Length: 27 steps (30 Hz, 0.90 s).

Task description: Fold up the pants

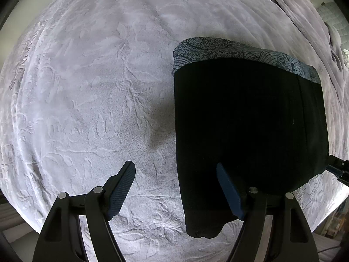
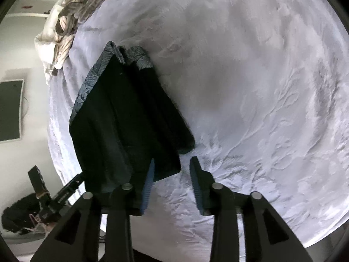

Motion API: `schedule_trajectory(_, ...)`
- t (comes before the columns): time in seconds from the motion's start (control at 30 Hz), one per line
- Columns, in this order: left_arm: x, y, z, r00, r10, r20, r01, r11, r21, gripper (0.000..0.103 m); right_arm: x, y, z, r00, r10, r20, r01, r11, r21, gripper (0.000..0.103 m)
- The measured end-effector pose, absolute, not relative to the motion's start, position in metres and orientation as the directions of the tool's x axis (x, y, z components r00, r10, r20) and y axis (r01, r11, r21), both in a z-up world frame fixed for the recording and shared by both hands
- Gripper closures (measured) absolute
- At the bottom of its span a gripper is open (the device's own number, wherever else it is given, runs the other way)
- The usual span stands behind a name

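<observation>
The black fabric pants (image 1: 248, 120), folded into a compact block with a blue-grey patterned band along the far edge, lie on the pale lavender plush blanket with embossed leaves (image 1: 98, 83) that covers the bed. In the left wrist view they fill the area from about one to five o'clock, the patterned band at one o'clock and a narrower dark end hanging down toward six.

The left gripper (image 1: 175, 188) hovers over the blanket with its jaws spread wide; the right-hand finger (image 1: 229, 192) overlaps the pants' near edge, though contact cannot be judged, and the other finger sits over bare blanket at seven o'clock.

In the right wrist view the pants (image 2: 122, 118) run from eleven o'clock down to seven, and the right gripper (image 2: 172, 183) is also parted, gripping nothing (its left blue pad lies against the near corner of the cloth). A rumpled grey-and-cream striped bedding pile (image 2: 72, 19) sits at eleven o'clock by the bed's edge.
</observation>
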State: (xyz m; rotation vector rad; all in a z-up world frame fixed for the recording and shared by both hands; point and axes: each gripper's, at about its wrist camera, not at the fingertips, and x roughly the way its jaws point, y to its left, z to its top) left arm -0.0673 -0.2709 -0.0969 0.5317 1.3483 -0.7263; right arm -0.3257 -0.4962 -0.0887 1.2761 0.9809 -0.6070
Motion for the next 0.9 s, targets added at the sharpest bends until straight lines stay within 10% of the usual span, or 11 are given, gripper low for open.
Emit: schedule_trajectory(0.9, -0.019, -0.297, -0.103, -0.178, -0.282, -0.943, 0.735, 0.599, -0.318, 0.017, -0.281, -0.528, -0.085, 0.469, 0.186, -0.863, 0.730, 0.468, 0.498, 0.036)
